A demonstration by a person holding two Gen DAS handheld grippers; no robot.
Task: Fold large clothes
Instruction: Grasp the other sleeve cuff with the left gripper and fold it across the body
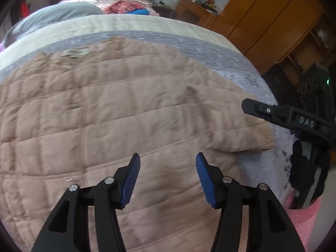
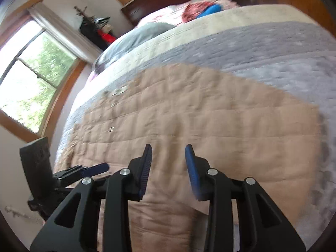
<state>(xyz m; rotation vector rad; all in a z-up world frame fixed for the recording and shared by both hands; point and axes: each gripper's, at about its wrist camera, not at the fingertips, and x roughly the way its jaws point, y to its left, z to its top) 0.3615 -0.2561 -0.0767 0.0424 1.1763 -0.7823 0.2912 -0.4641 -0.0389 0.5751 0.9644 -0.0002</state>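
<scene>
With both the left gripper [image 1: 167,175] and right gripper [image 2: 168,168] released above the quilted jacket [image 1: 126,109], a shallow pinch may catch only the top layer, skewing the fold.

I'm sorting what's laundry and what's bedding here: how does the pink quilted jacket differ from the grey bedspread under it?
The pink quilted jacket is dusty pink with stitched square panels; the grey bedspread is lavender-grey with a finer, mottled texture. The jacket lies on top and covers only part of the bed; the bedspread runs across it and beyond the jacket's edges. The jacket carries a label near its far edge; the bedspread shows none. Both lie spread flat.
</scene>
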